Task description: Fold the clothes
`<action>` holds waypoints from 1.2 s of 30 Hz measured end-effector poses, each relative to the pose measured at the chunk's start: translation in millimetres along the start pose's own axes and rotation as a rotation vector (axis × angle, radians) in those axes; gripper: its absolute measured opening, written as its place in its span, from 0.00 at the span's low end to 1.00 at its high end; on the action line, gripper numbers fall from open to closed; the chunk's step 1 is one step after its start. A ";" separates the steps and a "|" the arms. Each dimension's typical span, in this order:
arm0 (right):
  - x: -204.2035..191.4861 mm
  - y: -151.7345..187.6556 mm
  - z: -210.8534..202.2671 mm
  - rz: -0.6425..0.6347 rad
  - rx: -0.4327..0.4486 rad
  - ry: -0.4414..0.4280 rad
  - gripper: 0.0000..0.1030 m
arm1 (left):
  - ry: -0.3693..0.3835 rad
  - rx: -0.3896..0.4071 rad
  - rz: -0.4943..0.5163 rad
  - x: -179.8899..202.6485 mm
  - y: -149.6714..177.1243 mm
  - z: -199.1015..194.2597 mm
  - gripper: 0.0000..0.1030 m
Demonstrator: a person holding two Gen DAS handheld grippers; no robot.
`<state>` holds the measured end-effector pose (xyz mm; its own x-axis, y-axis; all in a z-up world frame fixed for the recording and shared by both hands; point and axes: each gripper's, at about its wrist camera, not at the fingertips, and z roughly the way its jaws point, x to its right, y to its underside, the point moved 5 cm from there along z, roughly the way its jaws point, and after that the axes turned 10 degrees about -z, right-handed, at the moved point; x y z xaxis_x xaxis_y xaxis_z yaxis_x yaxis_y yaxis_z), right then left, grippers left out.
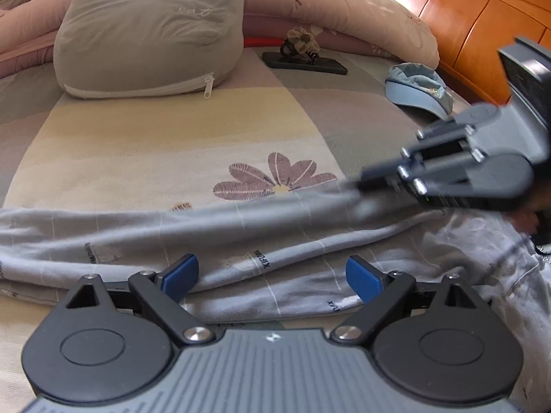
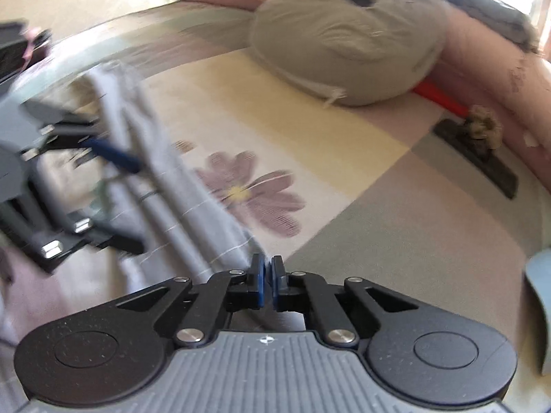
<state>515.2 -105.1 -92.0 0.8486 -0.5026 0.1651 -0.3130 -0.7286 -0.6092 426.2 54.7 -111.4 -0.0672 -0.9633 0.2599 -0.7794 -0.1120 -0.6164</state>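
Note:
A light grey garment with thin white grid lines and small printed letters lies bunched in a long band across the bedsheet. My left gripper hovers over its near part, blue pads wide apart and nothing between them. From the right, my right gripper reaches the garment's far edge, and the cloth is drawn up to its tip. In the right wrist view the right gripper has its pads pressed together on the edge of the garment. The left gripper shows blurred at the left.
A grey pillow and pink bolsters lie at the head of the bed. A dark phone carries a flower hair clip. A blue cap sits near the orange wooden headboard. A purple flower print marks the sheet.

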 end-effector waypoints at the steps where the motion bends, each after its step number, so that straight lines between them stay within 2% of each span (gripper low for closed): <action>1: 9.1 -3.7 0.7 0.024 0.010 0.019 0.06 | -0.002 0.005 0.007 0.5 -1.7 -1.6 0.90; 5: 35.8 -17.3 9.5 0.039 0.032 0.086 0.06 | -0.009 0.024 -0.001 -2.2 -9.4 -6.4 0.90; 7: 51.4 -20.7 18.6 0.090 0.028 0.083 0.03 | -0.008 0.034 -0.021 -5.6 -13.4 -8.9 0.90; 9: 65.6 -23.5 27.3 0.090 0.016 0.154 0.02 | -0.017 0.040 -0.036 -9.2 -15.9 -9.9 0.90; 13: 97.1 -19.3 29.6 0.217 -0.002 0.147 0.02 | -0.055 0.024 -0.042 -15.9 -13.4 -5.0 0.90; 17: 111.3 -5.0 -1.5 0.280 0.015 0.110 0.13 | -0.057 0.001 -0.046 -19.7 -10.3 0.1 0.90; 20: 117.0 15.0 -31.7 0.302 0.007 0.098 0.29 | -0.056 0.002 -0.033 -17.7 -10.4 2.7 0.90; 24: 122.4 49.1 -53.0 0.291 -0.060 0.134 0.33 | -0.053 -0.007 -0.015 -11.3 -9.9 8.7 0.90; 27: 118.9 70.2 -56.9 0.288 -0.087 0.129 0.33 | -0.051 -0.022 -0.003 -7.4 -6.5 10.6 0.90; 28: 117.7 77.1 -58.1 0.287 -0.096 0.127 0.34 | -0.054 -0.025 0.002 -6.8 -5.5 10.3 0.90; 29: 116.4 84.0 -59.3 0.285 -0.105 0.124 0.41 | -0.057 -0.028 0.006 -6.6 -4.7 9.7 0.90; 30: 112.5 87.7 -60.3 0.256 -0.113 0.117 0.47 | -0.062 -0.031 0.009 -6.4 -4.1 9.2 0.90; 36: 99.5 101.9 -51.8 0.029 -0.182 0.094 0.50 | -0.086 -0.049 0.040 -0.5 -3.2 8.9 0.90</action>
<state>545.6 -253.5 -97.5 0.7972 -0.5594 0.2269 -0.4158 -0.7813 -0.4655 434.3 53.4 -116.1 -0.0468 -0.9844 0.1694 -0.8070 -0.0627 -0.5872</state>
